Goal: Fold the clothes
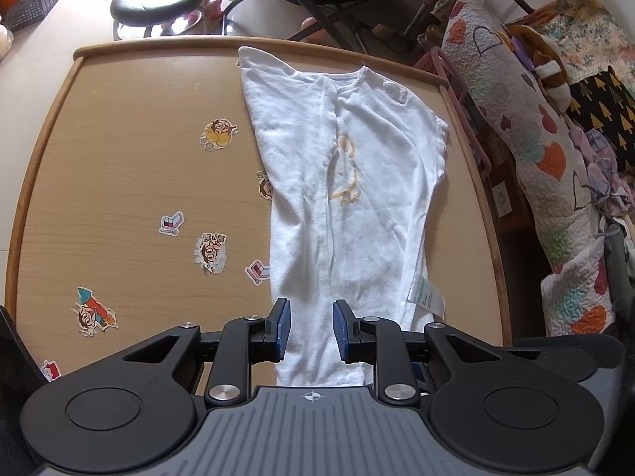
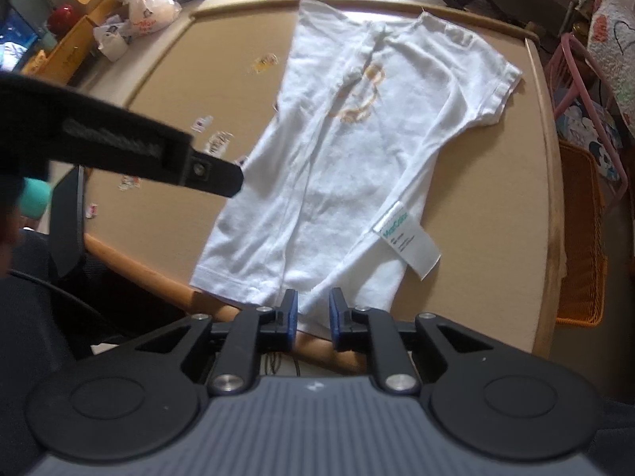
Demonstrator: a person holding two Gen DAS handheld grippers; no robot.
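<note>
1. The table (image 1: 131,158) fills both views, a wooden top with a raised rim and stickers (image 1: 216,133) scattered left of the shirt
2. The shirt (image 1: 349,182) lies inside out on the table's right half, collar at the far edge and hem at the near edge; one side looks already folded inward over the body, so I judge the fold is partway through (the care label (image 2: 408,244) sticks out at its right side near the hem)
3. The left gripper (image 1: 311,329) hangs over the shirt's hem, jaws apart with cloth showing between them; the pads do not press on it
4. The right gripper (image 2: 313,313) sits at the hem by the table's near rim, jaws likewise apart, nothing pinched
5. Next move, as I judge it: both grippers need to close on the hem corners, lift together and carry the hem toward the collar, keeping the folded side from sliding open
</note>
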